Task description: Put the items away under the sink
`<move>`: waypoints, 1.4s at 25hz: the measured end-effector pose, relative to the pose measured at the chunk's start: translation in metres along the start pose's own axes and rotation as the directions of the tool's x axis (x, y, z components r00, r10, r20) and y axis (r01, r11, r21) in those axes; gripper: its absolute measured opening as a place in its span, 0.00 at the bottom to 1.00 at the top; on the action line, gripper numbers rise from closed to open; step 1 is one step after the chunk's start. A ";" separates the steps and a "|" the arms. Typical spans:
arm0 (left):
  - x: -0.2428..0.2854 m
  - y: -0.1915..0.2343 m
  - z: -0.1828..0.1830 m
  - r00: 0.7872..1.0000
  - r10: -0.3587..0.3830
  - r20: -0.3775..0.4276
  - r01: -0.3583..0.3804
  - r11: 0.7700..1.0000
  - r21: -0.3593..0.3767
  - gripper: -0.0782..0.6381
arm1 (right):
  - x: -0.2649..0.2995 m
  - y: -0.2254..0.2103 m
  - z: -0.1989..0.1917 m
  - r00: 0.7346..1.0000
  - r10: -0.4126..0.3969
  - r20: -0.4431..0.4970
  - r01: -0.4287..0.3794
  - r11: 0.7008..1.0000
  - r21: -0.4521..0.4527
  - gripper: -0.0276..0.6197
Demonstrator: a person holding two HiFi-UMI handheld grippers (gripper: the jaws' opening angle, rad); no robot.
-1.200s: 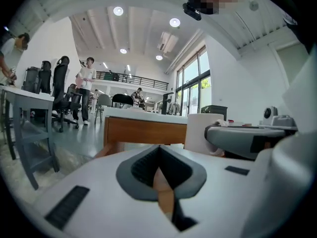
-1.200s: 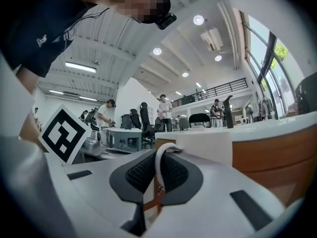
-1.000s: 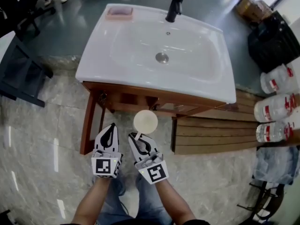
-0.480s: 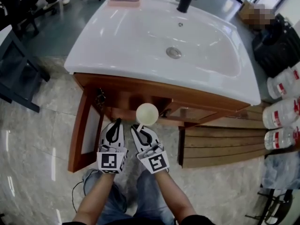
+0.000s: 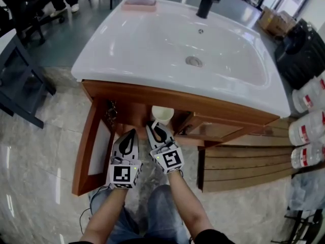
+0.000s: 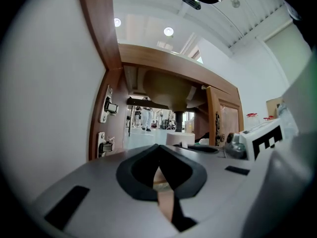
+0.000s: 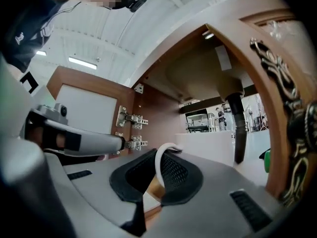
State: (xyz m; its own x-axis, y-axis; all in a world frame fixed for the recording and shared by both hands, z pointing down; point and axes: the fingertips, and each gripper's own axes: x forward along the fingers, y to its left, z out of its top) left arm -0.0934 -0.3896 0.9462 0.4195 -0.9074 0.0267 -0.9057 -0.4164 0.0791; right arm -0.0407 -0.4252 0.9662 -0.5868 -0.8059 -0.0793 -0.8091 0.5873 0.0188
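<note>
A white cup sits at the mouth of the open cabinet under the white sink, its top hidden by the wooden counter edge. My right gripper is shut on the cup's handle; in the right gripper view the thin white handle curves between the black pads. My left gripper hovers just left of it, jaws together with nothing in them. In the left gripper view the cup shows ahead, with the right gripper's body beside it.
The cabinet door stands open at the left, hinges on its frame. A dark drain pipe hangs inside. A black faucet and pink soap dish sit on top. Slatted wood and water bottles lie at the right.
Both grippers have moved forward toward the cabinet opening, carrying the cup from in front of the sink to under the counter edge. The head view has come closer.
</note>
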 end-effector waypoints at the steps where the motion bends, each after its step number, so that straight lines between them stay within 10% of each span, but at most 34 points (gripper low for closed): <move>1: 0.000 0.001 -0.001 1.000 0.000 0.003 0.000 1.000 0.001 0.12 | 0.003 -0.003 -0.004 1.000 -0.004 -0.005 0.004 1.000 -0.002 0.08; 18: -0.043 -0.018 0.037 0.988 -0.036 -0.152 0.028 0.998 -0.060 0.12 | -0.051 0.013 0.016 0.969 -0.151 -0.197 0.179 0.975 0.131 0.21; 29: -0.120 -0.073 0.247 0.954 -0.107 -0.281 0.070 0.988 -0.139 0.12 | -0.129 0.047 0.258 0.918 -0.195 -0.347 0.273 0.942 0.193 0.06; 35: -0.162 -0.084 0.377 0.950 -0.119 -0.288 0.094 0.991 -0.097 0.12 | -0.154 0.059 0.418 0.932 -0.210 -0.295 0.260 0.955 0.142 0.06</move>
State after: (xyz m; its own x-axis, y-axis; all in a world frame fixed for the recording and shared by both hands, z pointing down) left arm -0.1082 -0.2295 0.5591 0.5235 -0.7964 0.3029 -0.8520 -0.4924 0.1777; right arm 0.0147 -0.2348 0.5627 -0.3859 -0.8969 0.2161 -0.9211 0.3617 -0.1439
